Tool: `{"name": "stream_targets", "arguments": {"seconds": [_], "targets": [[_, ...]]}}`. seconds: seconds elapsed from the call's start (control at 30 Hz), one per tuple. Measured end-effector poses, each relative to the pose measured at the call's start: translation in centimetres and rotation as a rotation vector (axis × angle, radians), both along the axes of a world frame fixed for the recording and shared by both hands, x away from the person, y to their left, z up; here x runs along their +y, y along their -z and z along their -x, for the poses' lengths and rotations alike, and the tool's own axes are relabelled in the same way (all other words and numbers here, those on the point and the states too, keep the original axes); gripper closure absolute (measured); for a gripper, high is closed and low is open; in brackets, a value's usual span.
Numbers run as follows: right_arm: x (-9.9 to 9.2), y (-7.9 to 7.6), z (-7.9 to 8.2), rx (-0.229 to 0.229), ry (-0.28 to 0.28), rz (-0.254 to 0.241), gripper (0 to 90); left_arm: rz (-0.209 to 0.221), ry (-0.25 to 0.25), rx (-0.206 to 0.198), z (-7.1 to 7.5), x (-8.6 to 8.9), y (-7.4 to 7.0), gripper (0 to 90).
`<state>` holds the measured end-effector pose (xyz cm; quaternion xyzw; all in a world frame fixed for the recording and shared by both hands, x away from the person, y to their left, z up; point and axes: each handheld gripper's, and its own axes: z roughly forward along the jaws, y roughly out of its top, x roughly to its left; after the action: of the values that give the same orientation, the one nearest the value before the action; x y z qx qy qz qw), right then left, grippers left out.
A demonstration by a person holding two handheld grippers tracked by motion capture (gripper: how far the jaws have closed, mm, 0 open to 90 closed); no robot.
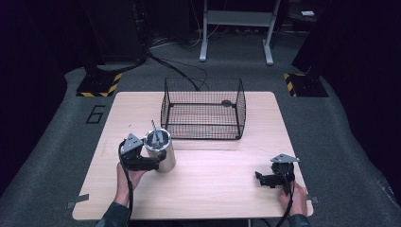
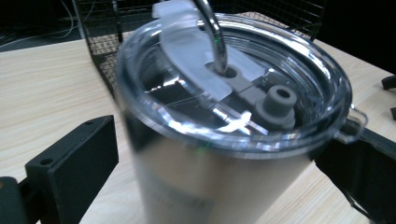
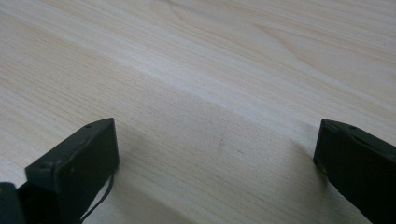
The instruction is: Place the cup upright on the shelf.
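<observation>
Steel tumbler sits right up against the left tool's camera, between its two black jaws. Body is smooth brushed metal, cylindrical, long axis upright; clear plastic lid on top w/ a grey rubber plug and a bent metal straw through the lid hole. Left tool is spread around the tumbler; the jaw on the left of its view stands clear of the wall, the other is near the lid tab, contact can't be told. From the high view the tumbler stands on the pale wood-grain table, just ahead of the left hand, straw pointing up and slightly away.

Black wire-mesh basket, box-shaped, open top, lies beyond the left tool, toward the table's far edge; the left gripper view shows its mesh behind the tumbler.

Right tool rests low on the table, well apart from the tumbler, held by the right hand. Its own view gives jaws spread wide, flat matte blocks, bare wood grain between them.
</observation>
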<state>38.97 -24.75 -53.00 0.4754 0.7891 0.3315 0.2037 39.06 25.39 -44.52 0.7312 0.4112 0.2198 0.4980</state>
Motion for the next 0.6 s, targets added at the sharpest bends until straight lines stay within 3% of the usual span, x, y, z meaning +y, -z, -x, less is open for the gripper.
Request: {"name": "stream_targets", "arguments": {"seconds": [0.13,0.17,0.4,0.6], "targets": [[0.0,0.0,0.0,0.000,0.000,0.000,0.0,-0.024,-0.023,-0.017,-0.4,-0.8,0.2,0.3],[0.0,0.0,0.0,0.000,0.000,0.000,0.0,-0.025,-0.049,-0.036,-0.3,-1.1,0.2,1.2],[0.0,0.0,0.0,0.000,0.000,0.000,0.0,-0.040,-0.058,-0.055,-0.3,-1.4,0.2,3.3],[0.0,0.0,0.0,0.000,0.000,0.000,0.0,-0.058,-0.033,-0.056,-0.4,-1.2,0.0,3.9]]}}
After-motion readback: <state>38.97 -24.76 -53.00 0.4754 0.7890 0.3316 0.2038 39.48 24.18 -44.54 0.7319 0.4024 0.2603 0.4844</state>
